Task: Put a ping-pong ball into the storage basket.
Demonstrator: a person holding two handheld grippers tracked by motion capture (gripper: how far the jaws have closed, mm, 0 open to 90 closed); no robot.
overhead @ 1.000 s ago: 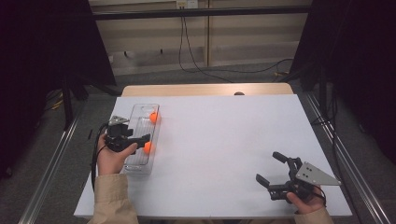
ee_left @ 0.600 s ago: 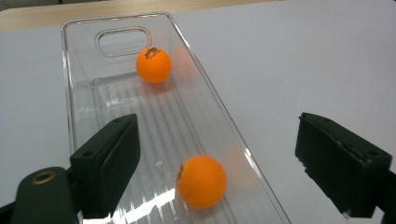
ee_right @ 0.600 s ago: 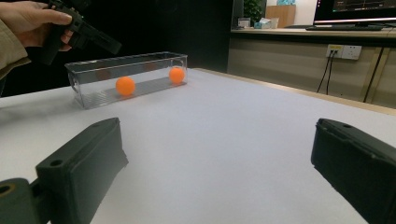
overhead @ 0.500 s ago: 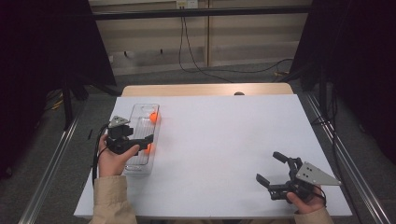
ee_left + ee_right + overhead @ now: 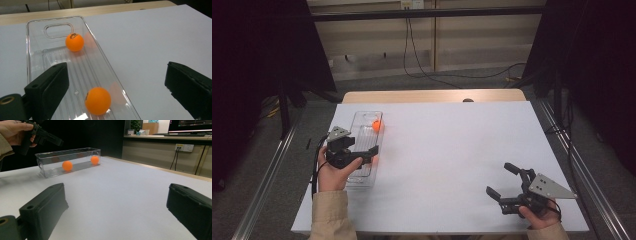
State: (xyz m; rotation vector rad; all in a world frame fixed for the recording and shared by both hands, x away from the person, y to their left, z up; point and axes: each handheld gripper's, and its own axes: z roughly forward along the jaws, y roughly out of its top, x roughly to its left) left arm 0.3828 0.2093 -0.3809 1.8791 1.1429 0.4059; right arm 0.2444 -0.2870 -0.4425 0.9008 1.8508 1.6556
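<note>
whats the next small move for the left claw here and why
Probably lift the left claw up and away from the clear tray. Its jaws have just been opening and now stand wide with nothing between them, while the near orange ball lies on the tray floor below, apart from the far ball.

We list: white worktop (image 5: 452,150) on a wooden table (image 5: 432,95); grey floor (image 5: 427,80) with black cables (image 5: 447,75); beige wall panels (image 5: 377,35); wall socket (image 5: 185,147); a monitor (image 5: 190,125).
</note>
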